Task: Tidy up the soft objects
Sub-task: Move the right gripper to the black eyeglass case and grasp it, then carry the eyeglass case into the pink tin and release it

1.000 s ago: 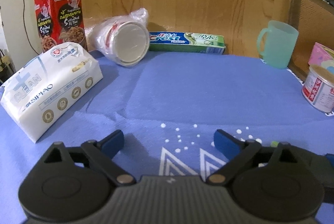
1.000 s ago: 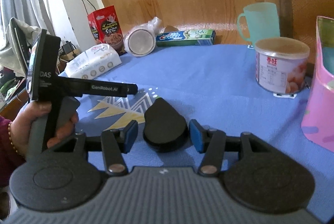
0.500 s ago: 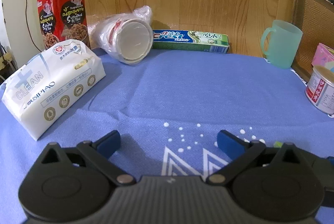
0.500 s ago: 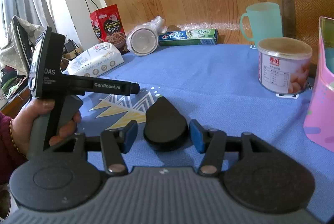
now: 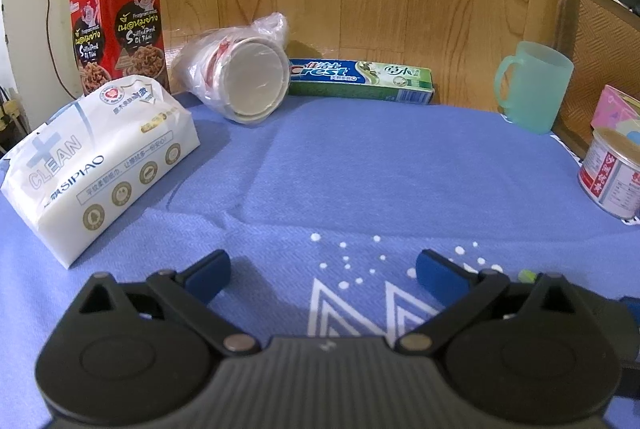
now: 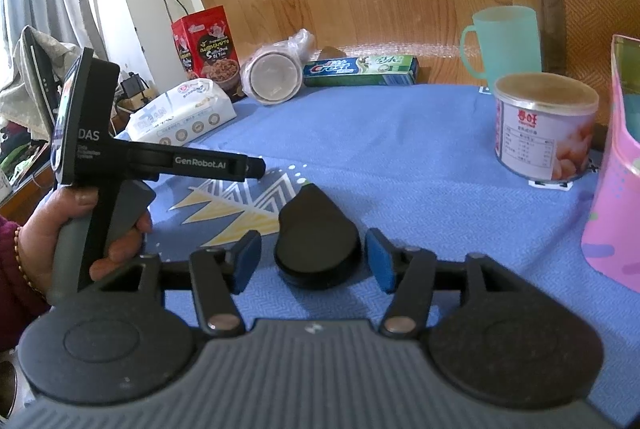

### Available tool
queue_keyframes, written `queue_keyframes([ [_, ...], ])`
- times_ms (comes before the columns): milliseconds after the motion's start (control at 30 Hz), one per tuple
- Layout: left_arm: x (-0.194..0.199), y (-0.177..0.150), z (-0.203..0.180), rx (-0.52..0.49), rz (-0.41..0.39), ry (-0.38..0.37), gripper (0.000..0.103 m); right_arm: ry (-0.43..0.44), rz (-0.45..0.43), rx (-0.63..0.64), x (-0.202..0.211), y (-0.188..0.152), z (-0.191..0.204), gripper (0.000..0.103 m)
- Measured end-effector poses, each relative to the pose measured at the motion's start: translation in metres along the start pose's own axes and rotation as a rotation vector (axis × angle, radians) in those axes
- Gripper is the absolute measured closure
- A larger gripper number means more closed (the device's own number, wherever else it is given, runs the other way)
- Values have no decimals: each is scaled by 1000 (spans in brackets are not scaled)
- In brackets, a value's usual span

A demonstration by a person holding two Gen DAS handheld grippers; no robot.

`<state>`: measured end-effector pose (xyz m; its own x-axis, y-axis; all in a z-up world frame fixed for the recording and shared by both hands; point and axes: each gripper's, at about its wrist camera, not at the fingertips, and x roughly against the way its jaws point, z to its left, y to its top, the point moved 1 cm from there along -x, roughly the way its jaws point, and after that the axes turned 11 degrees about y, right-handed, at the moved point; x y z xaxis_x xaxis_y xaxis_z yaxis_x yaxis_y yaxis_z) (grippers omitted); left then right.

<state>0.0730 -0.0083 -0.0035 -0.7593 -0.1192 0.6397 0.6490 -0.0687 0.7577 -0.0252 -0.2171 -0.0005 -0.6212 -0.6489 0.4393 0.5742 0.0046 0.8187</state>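
Note:
A white tissue pack (image 5: 100,161) lies at the left of the blue tablecloth (image 5: 360,165), also in the right wrist view (image 6: 184,117). A bagged stack of paper cups (image 5: 244,73) lies on its side behind it. My left gripper (image 5: 322,271) is open and empty, low over the cloth, well short of the pack. My right gripper (image 6: 314,255) is open; the black body of the left gripper (image 6: 316,239) sits between its fingers, apart from the pads.
A red snack pouch (image 5: 118,33) stands at the back left. A Crest toothpaste box (image 5: 360,77) lies by the wooden backboard. A green mug (image 5: 534,87), a tin can (image 6: 544,131) and a pink box (image 6: 616,165) stand at the right.
My left gripper has shifted slightly, so the tissue pack and cups sit a little further right in its view. The jaws stay open. The right gripper has hardly moved.

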Motion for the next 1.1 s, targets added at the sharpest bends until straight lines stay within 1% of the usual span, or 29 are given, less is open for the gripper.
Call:
queue_keyframes([
  [200, 2, -2, -1, -14, -5, -14, 1, -8, 11, 23, -2, 1, 3, 39],
  [267, 6, -4, 0, -20, -7, -16, 1, -4, 20, 36, -4, 1, 4, 33],
  [300, 8, -7, 1, -19, -3, -31, 1, -6, 27, 43, -4, 1, 5, 32],
  [367, 17, -14, 6, 3, 1, -53, 1, -33, 41, 79, 0, -3, 12, 27],
  [433, 33, -24, 9, 34, 0, -106, 1, -51, 57, 139, 7, -11, 20, 27],
  [533, 61, -38, 7, 85, 10, -248, 4, -40, 49, 121, 12, -13, 17, 27],
  [600, 72, -41, 2, 122, 52, -339, 7, -34, 43, 104, 12, -11, 15, 25],
  [667, 75, -38, -5, 154, 94, -414, 9, -41, 52, 118, 8, -10, 18, 19],
  [733, 73, -31, -14, 160, 109, -438, 12, -64, 71, 148, 2, -8, 23, 16],
  [767, 71, -27, -21, 151, 109, -445, 15, -80, 78, 160, -2, -6, 24, 16],
  [800, 68, -24, -28, 143, 114, -448, 23, -92, 85, 169, -7, -4, 24, 16],
  [833, 64, -21, -34, 138, 129, -457, 28, -93, 89, 169, -10, -1, 23, 16],
  [867, 55, -19, -43, 135, 165, -478, 39, -88, 90, 165, -13, 1, 20, 20],
  [900, 53, -18, -47, 135, 153, -473, 45, -84, 86, 165, -14, 3, 17, 28],
  [933, 50, -15, -53, 125, 158, -473, 52, -95, 80, 178, -15, 4, 17, 51],
  [967, 50, -15, -56, 128, 161, -460, 56, -95, 77, 174, -14, 5, 15, 51],
  [1033, 54, -12, -61, 144, 175, -466, 57, -115, 53, 166, -7, 2, 16, 51],
  [1100, 70, -6, -70, 124, 130, -493, 57, -145, -4, 176, 10, -1, 20, 51],
])
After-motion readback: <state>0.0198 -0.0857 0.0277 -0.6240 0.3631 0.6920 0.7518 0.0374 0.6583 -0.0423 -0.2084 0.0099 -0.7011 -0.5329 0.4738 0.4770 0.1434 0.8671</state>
